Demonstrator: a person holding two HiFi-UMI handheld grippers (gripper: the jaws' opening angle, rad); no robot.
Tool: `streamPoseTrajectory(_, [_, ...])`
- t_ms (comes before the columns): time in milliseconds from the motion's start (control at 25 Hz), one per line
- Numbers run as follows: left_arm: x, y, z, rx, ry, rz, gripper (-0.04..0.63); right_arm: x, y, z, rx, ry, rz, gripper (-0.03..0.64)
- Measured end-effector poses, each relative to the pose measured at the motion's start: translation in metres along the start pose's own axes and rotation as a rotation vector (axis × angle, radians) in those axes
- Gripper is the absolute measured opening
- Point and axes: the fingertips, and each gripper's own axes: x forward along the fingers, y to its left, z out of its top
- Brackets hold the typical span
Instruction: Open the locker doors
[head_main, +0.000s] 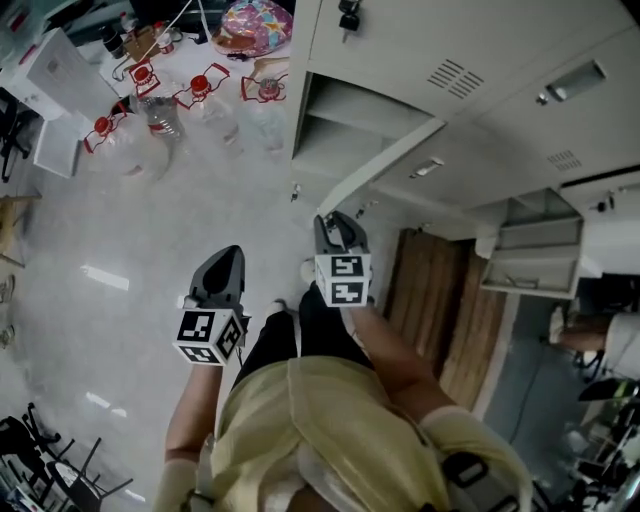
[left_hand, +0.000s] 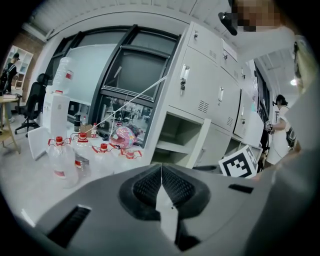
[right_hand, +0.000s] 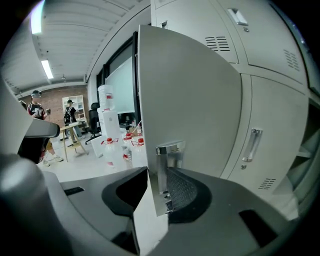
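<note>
A grey bank of lockers (head_main: 520, 80) fills the upper right of the head view. One locker door (head_main: 385, 165) stands swung out, and its compartment (head_main: 335, 125) shows a shelf. My right gripper (head_main: 336, 222) is at that door's free edge. In the right gripper view the door (right_hand: 185, 100) runs between the jaws, and the chrome handle (right_hand: 167, 170) lies against the right pad; my right gripper (right_hand: 160, 192) is shut on the handle edge. My left gripper (head_main: 228, 258) hangs to the left over the floor. Its pads (left_hand: 161, 187) meet with nothing between them.
Several water bottles (head_main: 150, 110) with red caps and a colourful helmet (head_main: 255, 25) stand on the floor beyond the lockers. A closed locker with a handle (right_hand: 251, 145) sits right of the held door. Another open compartment (head_main: 535, 245) and wooden panels (head_main: 440, 310) lie at the right.
</note>
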Motion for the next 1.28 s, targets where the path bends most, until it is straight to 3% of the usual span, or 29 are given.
streamPoseTrajectory(600, [0.014,-0.035,-0.003,0.084,0.036,-0.15,0.005,-0.055,-0.03,-0.035,0.069,0.006,-0.095,0.117])
streamPoseTrajectory(1280, [0.049,-0.086,-0.009,0.149,0.103,-0.324,0.005,-0.115,-0.097,-0.071,0.192,0.014,-0.316,0.115])
